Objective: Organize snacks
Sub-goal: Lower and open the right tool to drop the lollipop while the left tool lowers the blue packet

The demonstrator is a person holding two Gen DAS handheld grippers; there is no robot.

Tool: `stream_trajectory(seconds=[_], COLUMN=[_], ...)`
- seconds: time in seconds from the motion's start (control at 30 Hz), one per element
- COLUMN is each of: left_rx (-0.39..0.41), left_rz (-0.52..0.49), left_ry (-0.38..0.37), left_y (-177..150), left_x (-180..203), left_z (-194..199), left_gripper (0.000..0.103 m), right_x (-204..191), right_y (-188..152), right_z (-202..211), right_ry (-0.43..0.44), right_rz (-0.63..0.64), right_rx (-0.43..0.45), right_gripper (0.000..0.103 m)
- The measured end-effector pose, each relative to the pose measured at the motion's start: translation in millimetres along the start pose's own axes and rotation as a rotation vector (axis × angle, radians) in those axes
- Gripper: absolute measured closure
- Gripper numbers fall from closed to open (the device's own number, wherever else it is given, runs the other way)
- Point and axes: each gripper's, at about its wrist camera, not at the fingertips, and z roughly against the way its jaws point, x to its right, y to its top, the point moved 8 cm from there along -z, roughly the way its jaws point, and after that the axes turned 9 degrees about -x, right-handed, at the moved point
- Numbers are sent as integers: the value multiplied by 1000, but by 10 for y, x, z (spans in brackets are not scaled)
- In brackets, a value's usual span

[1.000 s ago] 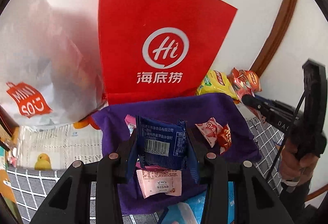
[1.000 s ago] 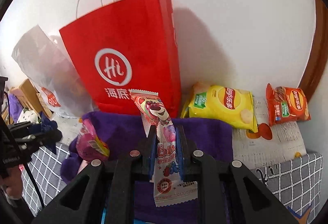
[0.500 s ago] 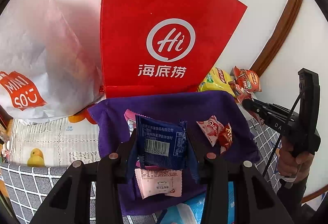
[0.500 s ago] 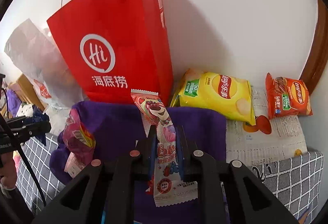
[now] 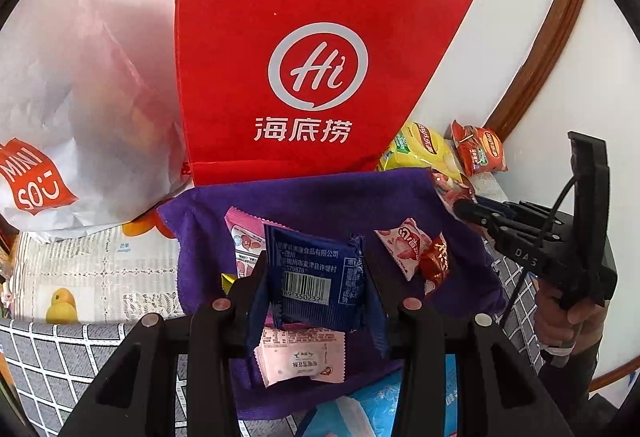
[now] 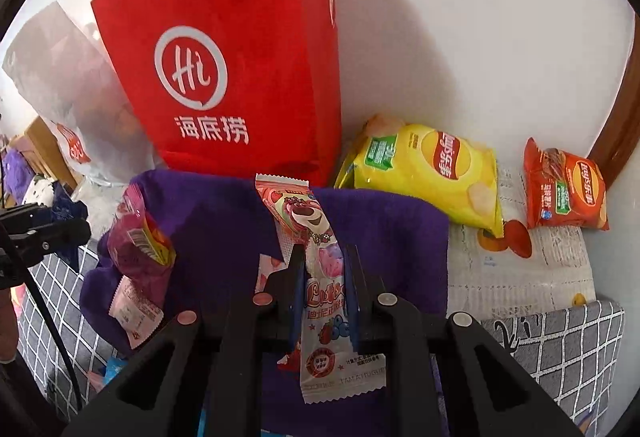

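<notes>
Since the earlier frame the right gripper (image 6: 323,277) has come down a little toward the purple cloth (image 6: 224,221), so the red bag (image 6: 240,49) now fills more of its view; the left gripper (image 5: 316,277) has hardly shifted. Grips are unchanged on both sides.

Left gripper: fingers set narrow, clamped on a blue packet (image 5: 316,273) with its barcode side showing. The packet stands between the fingers and rises past their tips. Below the fingers, on the cloth (image 5: 320,197), lies a pink packet (image 5: 300,357). Just left of the left finger a second pink wrapper (image 5: 244,241) shows from behind the blue packet. Right of the right finger lie a pink-white candy (image 5: 400,245) and a red candy (image 5: 436,261), touching each other.

Right gripper: fingers nearly closed on a long strawberry-bear bar (image 6: 316,237). The bar runs upright between the fingers, its top well beyond the tips, its tail hanging below them.

Beyond the tips the red bag stands against the wall, behind the cloth. Right of the fingers lie a yellow chip bag (image 6: 424,173) and, further right, an orange chip bag (image 6: 568,193), apart from each other. Left of the fingers a purple-pink pouch (image 6: 140,237) sits on the cloth's edge.

A white plastic bag (image 5: 80,109) stands left of the red bag.
</notes>
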Motion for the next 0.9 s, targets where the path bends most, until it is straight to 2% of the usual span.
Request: stream_trajectory(seconds=[0.9], left_rx=[-15], left_rz=[2], left_ry=[7], left_y=[-23], left_x=[-19], left_z=[-70], left_gripper=[63], right_x=[34], right_y=[-112], right_z=[-252], right_ry=[-68], right_rz=[11], right_rx=[-91], right_gripper=[84])
